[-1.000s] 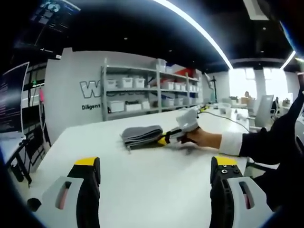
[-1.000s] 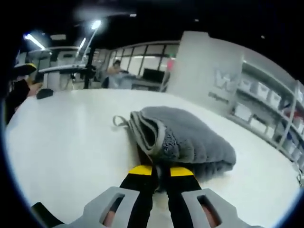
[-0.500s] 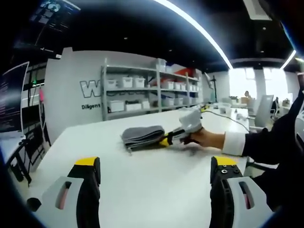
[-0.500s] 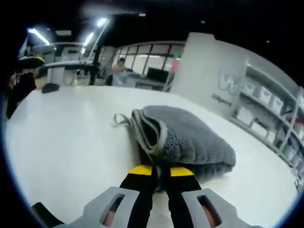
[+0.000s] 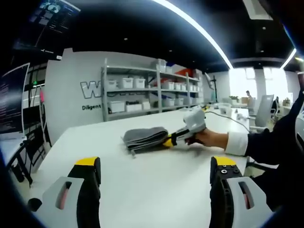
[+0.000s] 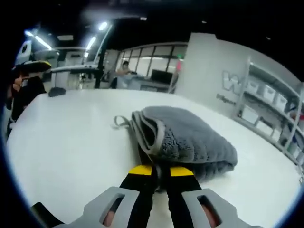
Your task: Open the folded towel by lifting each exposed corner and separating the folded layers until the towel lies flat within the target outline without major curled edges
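Tongs first: the right tongs have their yellow-tipped jaws drawn together on the near edge of the folded grey towel, and a strip of grey pile appears to sit between the tips, so I judge them clamped on a lower layer at that edge. In the left gripper view the same right tongs meet the towel at its side, with the person's hand behind them. The left tongs stand well apart, jaws wide with nothing between them, well short of the towel.

Judging by how things lie, the task is at its first step: the towel is a thick folded bundle, with stacked layer edges and a small hanging loop at the corner beside the right tongs. No layer is yet peeled back, and I can make out no target outline around the towel. The next move likely calls for lifting the gripped edge up and away from the bundle so that one layer parts from the rest; the left tongs may need to come in and pin the remainder.

Beneath the towel lies a plain white surface. Beyond the towel stand metal shelves of white bins against a lettered wall, with windows further off.
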